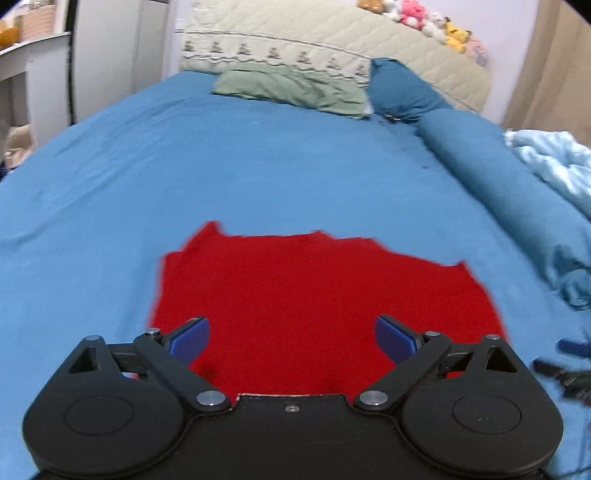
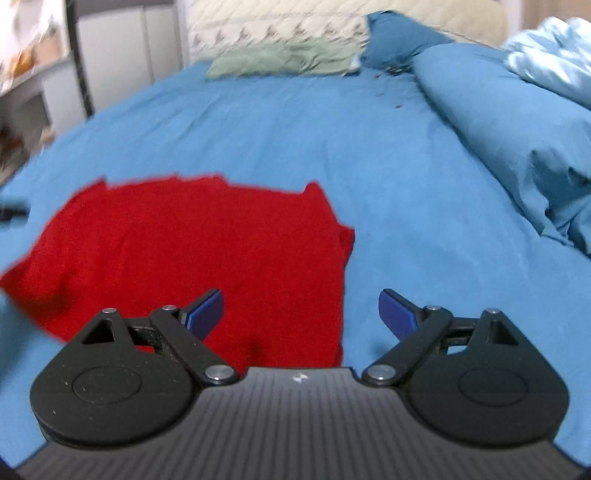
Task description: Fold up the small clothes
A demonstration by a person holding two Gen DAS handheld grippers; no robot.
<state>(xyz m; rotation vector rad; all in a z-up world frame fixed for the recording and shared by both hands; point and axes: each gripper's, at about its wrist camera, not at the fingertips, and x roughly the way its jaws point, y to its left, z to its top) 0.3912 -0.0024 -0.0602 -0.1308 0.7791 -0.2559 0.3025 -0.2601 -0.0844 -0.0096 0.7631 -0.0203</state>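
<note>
A red garment lies flat on the blue bed sheet, folded into a rough rectangle. My left gripper is open and empty, hovering over the garment's near edge. In the right wrist view the red garment lies to the left and centre. My right gripper is open and empty above the garment's right near corner, its left finger over the cloth and its right finger over the bare sheet. The right gripper's tip shows at the right edge of the left wrist view.
A green pillow, a blue pillow and a long blue bolster lie at the head and right side. A light blue blanket is bunched at the far right. A quilted headboard with plush toys stands behind.
</note>
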